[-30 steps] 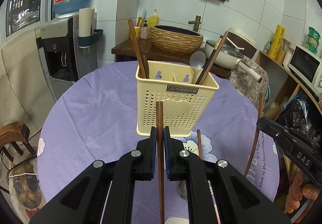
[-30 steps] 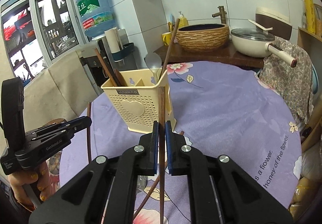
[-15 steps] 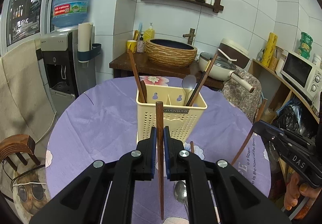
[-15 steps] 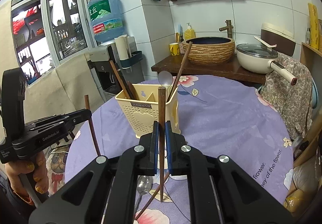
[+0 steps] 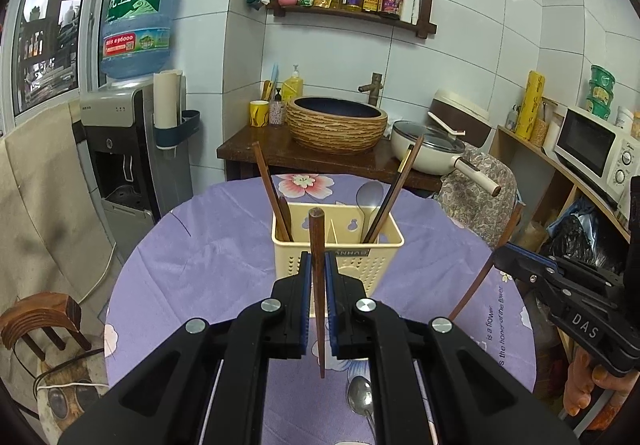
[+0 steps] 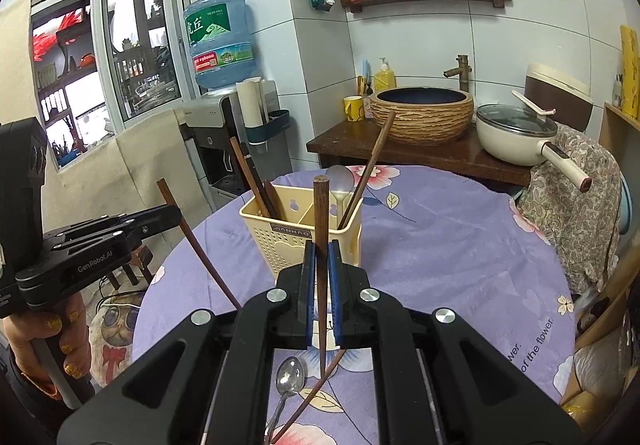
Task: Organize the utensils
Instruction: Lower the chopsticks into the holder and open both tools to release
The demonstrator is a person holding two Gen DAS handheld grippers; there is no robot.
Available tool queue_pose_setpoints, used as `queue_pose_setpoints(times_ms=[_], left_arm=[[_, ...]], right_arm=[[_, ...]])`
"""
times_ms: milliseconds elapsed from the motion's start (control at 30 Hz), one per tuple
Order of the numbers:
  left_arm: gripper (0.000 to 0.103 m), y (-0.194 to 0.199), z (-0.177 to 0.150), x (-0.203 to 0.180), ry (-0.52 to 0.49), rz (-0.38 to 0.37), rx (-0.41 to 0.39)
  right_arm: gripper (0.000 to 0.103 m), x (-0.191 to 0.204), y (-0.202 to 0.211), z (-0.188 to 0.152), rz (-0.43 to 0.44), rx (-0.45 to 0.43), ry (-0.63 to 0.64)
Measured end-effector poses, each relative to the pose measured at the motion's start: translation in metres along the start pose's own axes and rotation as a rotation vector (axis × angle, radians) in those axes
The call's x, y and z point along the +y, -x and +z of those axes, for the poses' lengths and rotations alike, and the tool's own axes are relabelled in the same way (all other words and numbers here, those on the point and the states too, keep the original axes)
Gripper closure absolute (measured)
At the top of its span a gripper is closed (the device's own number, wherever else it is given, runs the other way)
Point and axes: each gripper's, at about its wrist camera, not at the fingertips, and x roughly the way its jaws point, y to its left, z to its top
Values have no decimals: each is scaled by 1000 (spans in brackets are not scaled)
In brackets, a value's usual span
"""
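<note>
A cream perforated utensil holder (image 5: 380,265) stands mid-table on the purple cloth, with chopsticks and a spoon upright in it. My left gripper (image 5: 317,265) is shut on a brown wooden chopstick (image 5: 316,233), held upright in front of the holder and clear of the table. My right gripper (image 6: 321,257) is shut on a second brown chopstick (image 6: 321,205), also upright, just before the holder (image 6: 288,241). In each wrist view the other gripper shows at the side with its chopstick slanting. A metal spoon (image 6: 290,373) and one more chopstick (image 6: 312,393) lie on the cloth below the grippers.
The round table's purple flowered cloth (image 5: 200,257) spreads around the holder. Behind it are a wooden counter (image 5: 280,153) with a woven basin and a cream pot (image 5: 424,153). A water dispenser (image 5: 120,149) stands at the left, a wooden stool (image 5: 44,317) at lower left, a microwave (image 5: 592,149) at the right.
Both grippers have risen with their chopsticks still clamped. The holder and table now sit lower and smaller in both views, and the chopstick tips hang clear of the cloth.
</note>
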Motion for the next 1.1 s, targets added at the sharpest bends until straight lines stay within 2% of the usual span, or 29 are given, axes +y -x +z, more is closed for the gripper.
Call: queue_pose_setpoints(times_ms=[167,333,533,633,733,833,967,1100], left_arm=[[96,9,23,-2,-25,-21,-17],[96,30,71,-8,-56,-28,-69],[96,44,131,-17,-51,5,-160],[96,34,152,-19,-31,28,-178],[96,15,156,-17,-16,42,-169],[96,-7,151,-11,13,43,-137],[96,-38,126,-4,24,70,-93],[96,-60,101,3,36,60,-43]], right_arm=[[96,1,9,26,32,-14,-3],[96,10,26,72,56,-64,13],[96,22,38,138,21,-175,16],[96,26,32,156,-15,-204,5],[96,26,14,162,-47,-207,-1],[96,22,-10,156,-74,-190,-13],[96,13,-46,132,-103,-153,-27],[96,2,-77,106,-105,-94,-56]])
